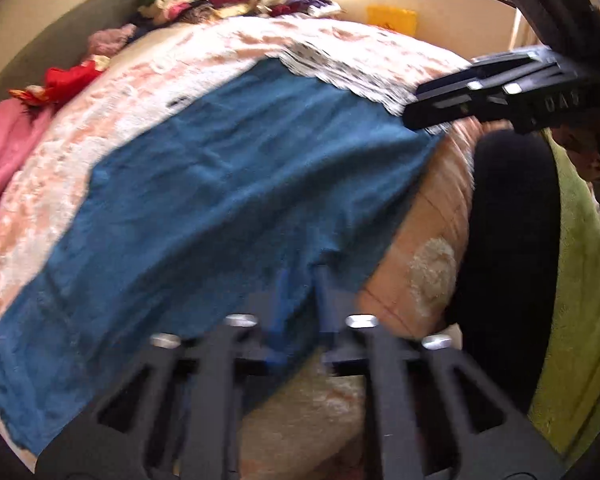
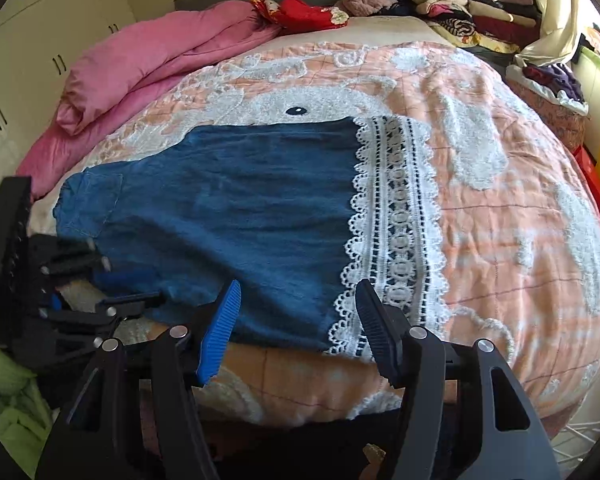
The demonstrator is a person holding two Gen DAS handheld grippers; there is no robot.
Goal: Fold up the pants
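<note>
The left tool (image 1: pixel 298 280) pinches the blue pants' (image 2: pixel 228 208) near edge on the bed (image 2: pixel 500 240); the right tool (image 2: pixel 296 320) hovers half-open, empty.

Cream wardrobe (image 2: pixel 40 40) beside quilted bed (image 2: pixel 500 240)

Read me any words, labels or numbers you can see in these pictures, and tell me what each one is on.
Raised lettering on the body of the right claw: a few characters, too blurred to read.
Yellow sign by the wall: a reddish mark, unreadable in both views.
Pants and bedspread: no writing.
</note>
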